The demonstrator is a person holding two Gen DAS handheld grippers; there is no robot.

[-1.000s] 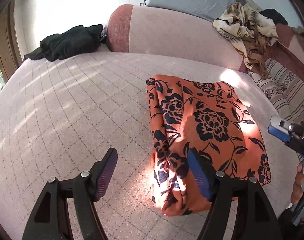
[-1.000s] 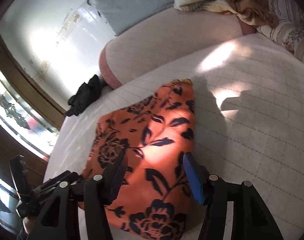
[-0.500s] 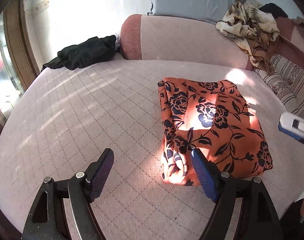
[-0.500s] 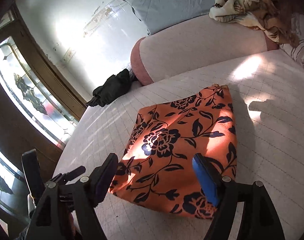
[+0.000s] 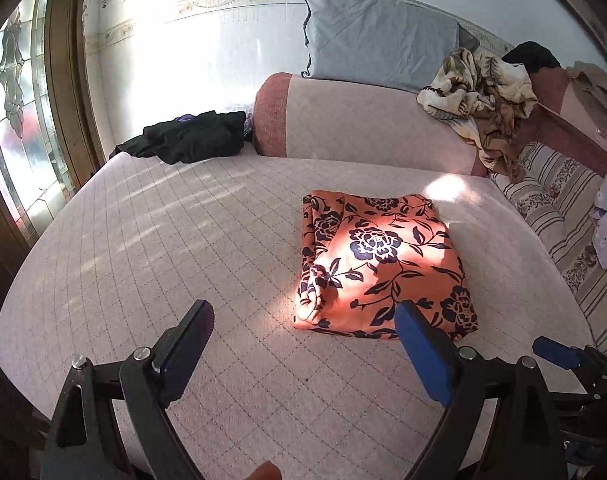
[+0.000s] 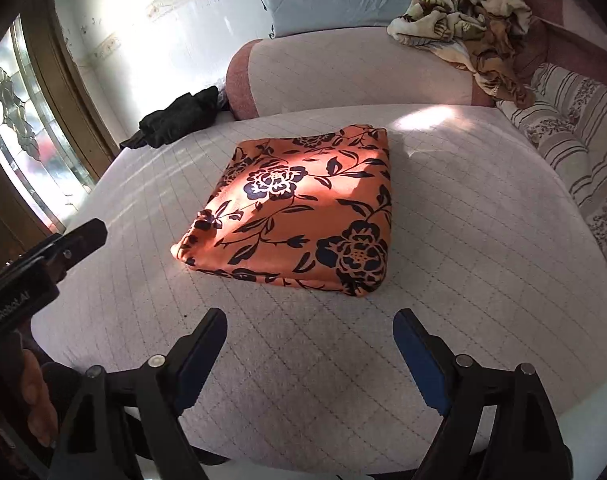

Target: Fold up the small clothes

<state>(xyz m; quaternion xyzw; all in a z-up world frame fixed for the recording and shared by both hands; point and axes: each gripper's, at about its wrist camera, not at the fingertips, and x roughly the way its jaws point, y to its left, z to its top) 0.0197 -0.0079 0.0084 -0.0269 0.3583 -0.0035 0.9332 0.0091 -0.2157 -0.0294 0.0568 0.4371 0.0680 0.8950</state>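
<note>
Hovering over the quilted pink mattress (image 5: 151, 248), the left gripper (image 5: 303, 320) and right gripper (image 6: 309, 326) both hang empty, fingers spread wide. Just beyond lies the folded orange floral garment (image 6: 303, 208) (sunlit across its middle), then a black clothing heap (image 5: 191, 136) beside the bolster (image 5: 363, 120).

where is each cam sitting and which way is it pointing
Left wrist: on the left gripper, above the bed's near edge, facing the bolster; its open fingers and the right gripper show.
Right wrist: on the right gripper, same direction; open fingers, left gripper, part of a hand show.
Shared: folded orange floral garment, black clothes.
</note>
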